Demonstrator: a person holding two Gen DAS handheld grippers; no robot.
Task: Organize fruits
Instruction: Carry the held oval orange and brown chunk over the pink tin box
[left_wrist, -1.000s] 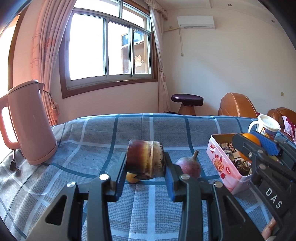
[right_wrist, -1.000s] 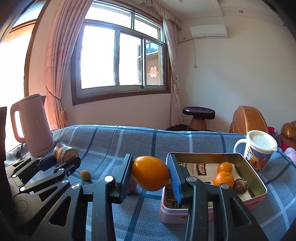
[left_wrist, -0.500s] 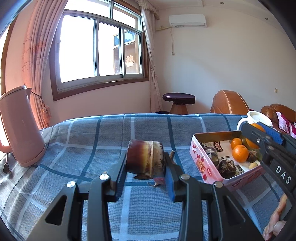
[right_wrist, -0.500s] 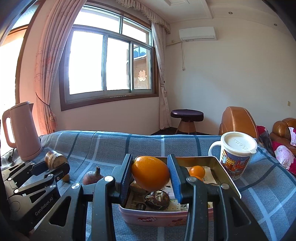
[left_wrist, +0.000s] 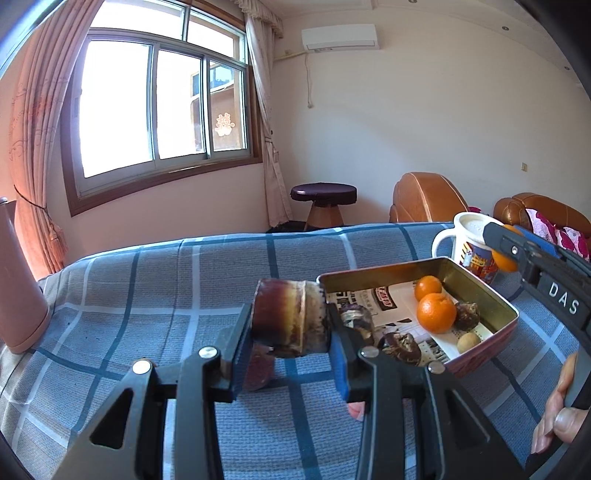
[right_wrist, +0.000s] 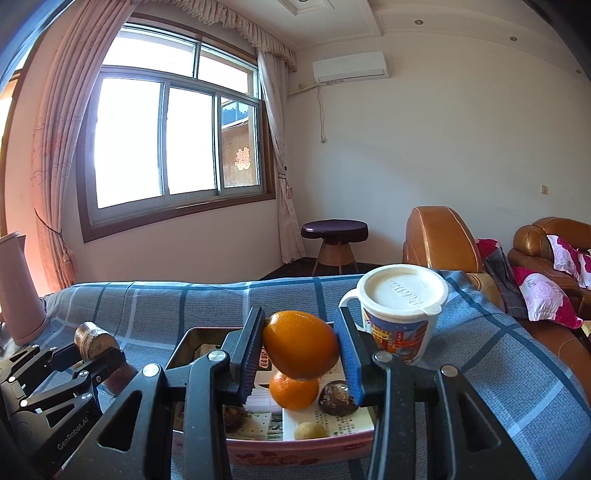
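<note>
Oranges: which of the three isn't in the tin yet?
The large orange clamped in the right hand-held gripper, above the tin. The other two oranges lie inside.

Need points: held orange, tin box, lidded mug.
held orange (right_wrist: 301, 345), right wrist view, middle of its skin
tin box (left_wrist: 384, 271), left wrist view, far rim
lidded mug (right_wrist: 404, 291), right wrist view, lid top

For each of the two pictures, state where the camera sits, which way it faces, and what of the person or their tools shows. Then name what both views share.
Left wrist: rides the left gripper, facing the window across the checked cloth; it clamps a brown cane piece; a hand shows at right.
Right wrist: rides the right gripper, above the tin, clamping an orange.
Shared: tin, mug, stool, window.
</note>
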